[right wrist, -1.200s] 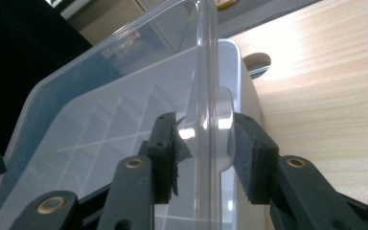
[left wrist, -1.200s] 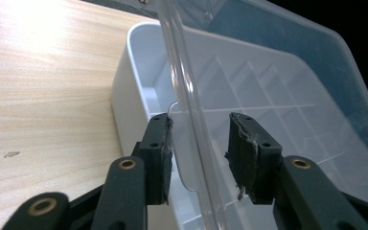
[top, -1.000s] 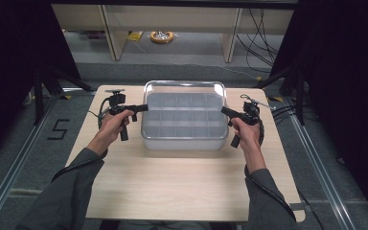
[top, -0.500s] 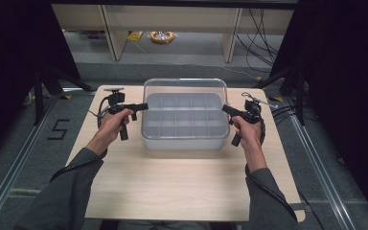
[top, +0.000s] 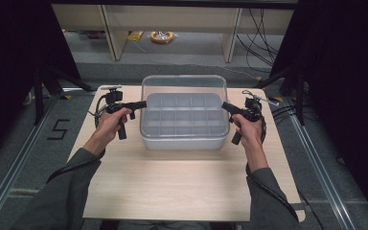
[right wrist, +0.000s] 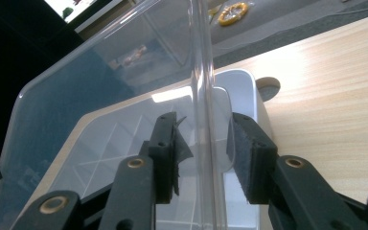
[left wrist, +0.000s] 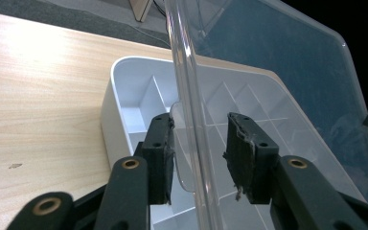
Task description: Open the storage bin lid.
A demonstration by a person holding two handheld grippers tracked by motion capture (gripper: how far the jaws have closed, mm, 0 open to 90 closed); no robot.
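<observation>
Black jaws first, on the left: the left gripper (top: 141, 104) reaches in from the left hand (top: 111, 120) to the left edge of the clear lid (top: 184, 86). In the left gripper view its jaws stand apart with the lid's rim passing between them, released, neither pad clearly pressing on the plastic. Further left, on the floor, a marking reads "5" (top: 57, 129), the only writing that can be read.

Moving to the middle, the white compartment box (top: 184, 139) sits at the centre of the wooden table (top: 172, 182), toward its far side, long axis running left to right across the table. The lid is raised above the box, tilted up toward the far side; its hinge, or whether it has one, is hard to make out behind the glare. The dividers inside show through the plastic only faintly.

Over on the right, the right gripper (top: 224, 106), held by the right hand (top: 247, 130), meets the lid's right edge. The right gripper view shows the same picture: jaws spread, rim running up between the pads, no firm clamp visible. Both sleeves are cut off at the bottom of the high view, and cables trail from each gripper.
</observation>
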